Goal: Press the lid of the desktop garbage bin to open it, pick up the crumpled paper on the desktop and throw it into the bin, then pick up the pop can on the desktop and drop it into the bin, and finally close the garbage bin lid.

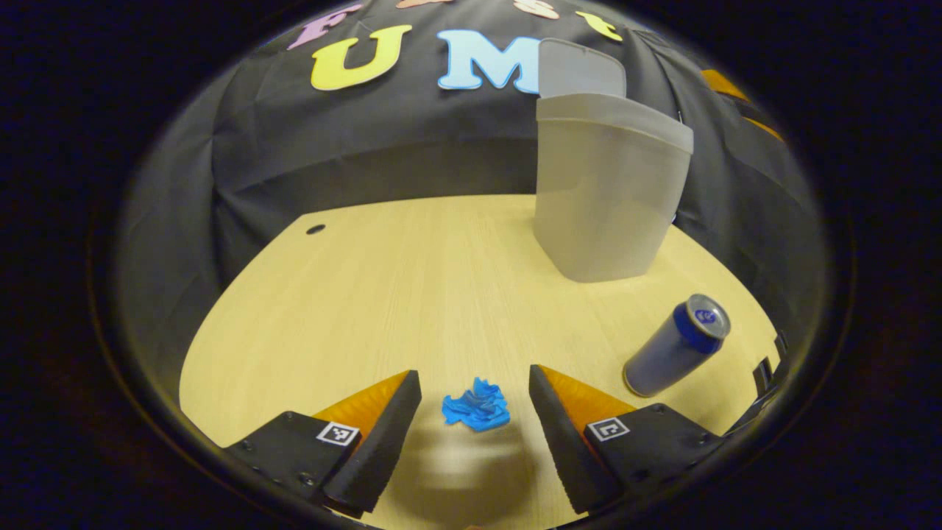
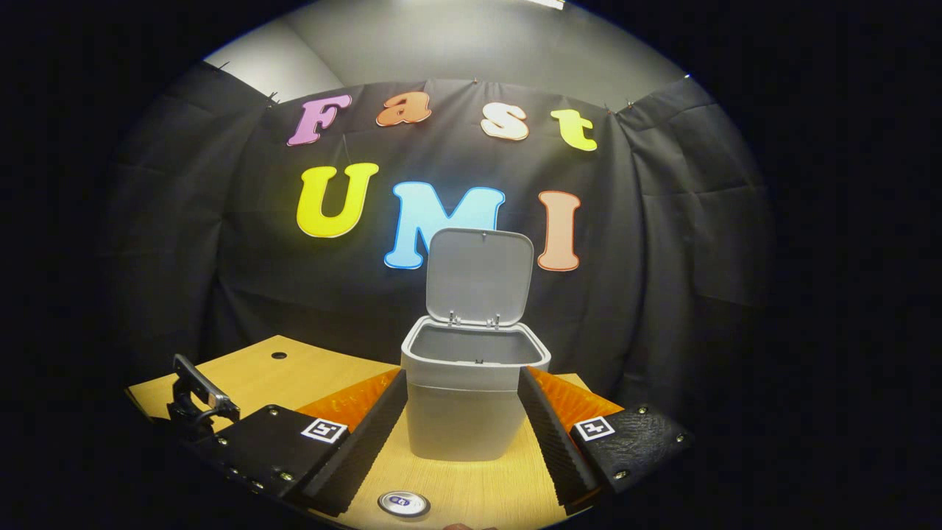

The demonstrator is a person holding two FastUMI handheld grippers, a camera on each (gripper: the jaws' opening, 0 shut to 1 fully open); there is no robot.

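Note:
A crumpled blue paper (image 1: 477, 405) lies on the wooden desktop (image 1: 412, 294), right between the spread fingers of my left gripper (image 1: 475, 394), which is open and hovers just over it. A blue and grey pop can (image 1: 677, 344) stands to its right. The grey bin (image 1: 607, 195) stands at the back right with its lid (image 1: 581, 68) raised. In the right gripper view the bin (image 2: 471, 397) is straight ahead, lid (image 2: 480, 276) upright and the inside showing. My right gripper (image 2: 462, 419) is open and short of the bin. The can's top (image 2: 403, 503) sits below it.
A small dark hole (image 1: 316, 229) marks the desktop's far left corner. Part of the other gripper (image 2: 195, 397) shows at the left in the right gripper view. The desk's edges fall off to the black cloth wall behind and beside the bin.

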